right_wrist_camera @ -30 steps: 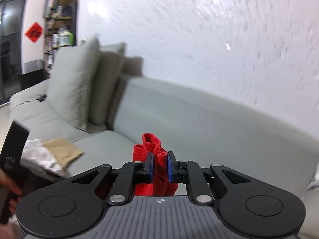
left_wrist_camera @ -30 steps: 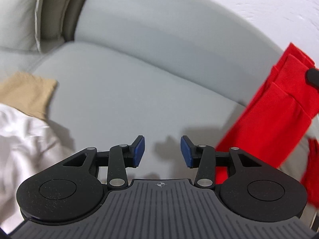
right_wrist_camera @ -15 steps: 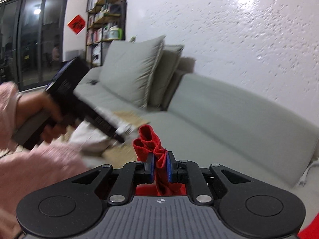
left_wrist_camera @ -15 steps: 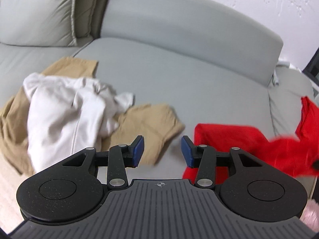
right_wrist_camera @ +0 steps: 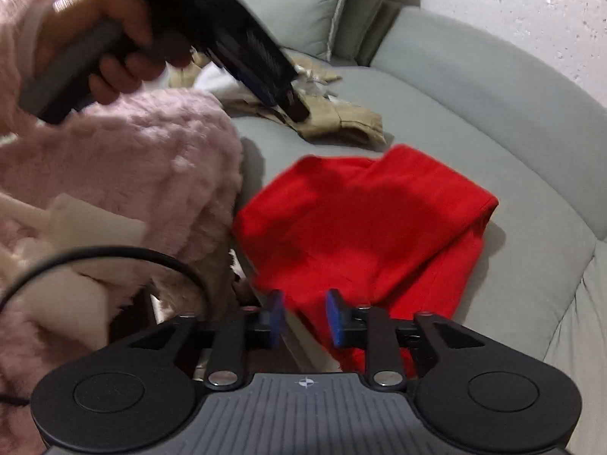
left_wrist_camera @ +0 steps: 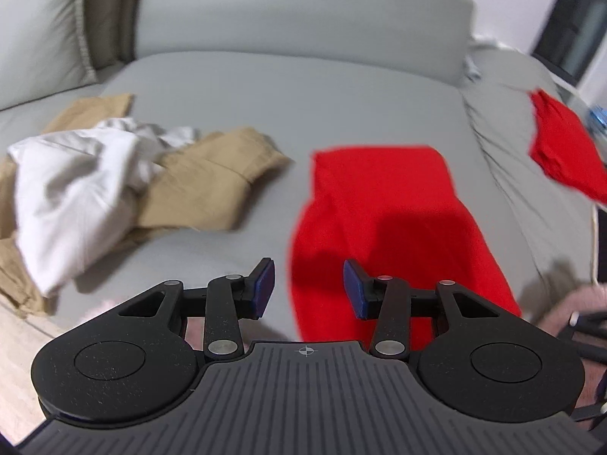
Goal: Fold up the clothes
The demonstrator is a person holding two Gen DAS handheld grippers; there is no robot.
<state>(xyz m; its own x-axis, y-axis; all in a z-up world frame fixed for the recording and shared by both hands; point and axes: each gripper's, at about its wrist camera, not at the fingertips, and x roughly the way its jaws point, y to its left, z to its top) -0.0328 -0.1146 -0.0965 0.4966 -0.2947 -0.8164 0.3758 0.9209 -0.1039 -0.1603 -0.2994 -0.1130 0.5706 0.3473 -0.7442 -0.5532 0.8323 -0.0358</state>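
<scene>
A red garment [left_wrist_camera: 387, 204] [right_wrist_camera: 360, 227] lies folded over on the grey sofa seat [left_wrist_camera: 288, 91]. My left gripper [left_wrist_camera: 308, 288] hovers open over its near left edge, with nothing between the pads. In the right wrist view that left gripper [right_wrist_camera: 297, 108] shows up top left, held by a hand [right_wrist_camera: 114, 49] in a fluffy pink sleeve [right_wrist_camera: 132, 159]. My right gripper [right_wrist_camera: 301, 318] is low at the garment's near edge. Its jaws are opening, and the blue pads stand apart from the red cloth below them. A second red patch [left_wrist_camera: 561, 151] lies blurred on the right cushion.
Khaki trousers [left_wrist_camera: 212, 182] [right_wrist_camera: 341, 121] and a crumpled white shirt [left_wrist_camera: 76, 174] are heaped on the seat's left. Grey back cushions [right_wrist_camera: 303, 3] and the sofa backrest [left_wrist_camera: 303, 19] lie behind. A black cable [right_wrist_camera: 114, 254] loops near my right gripper. The floor [left_wrist_camera: 15, 341] shows at lower left.
The red garment, pinched and hanging from my right gripper before, now lies on the seat and the right jaws have parted. Both grippers came lower, and the left swung over to the red garment.
</scene>
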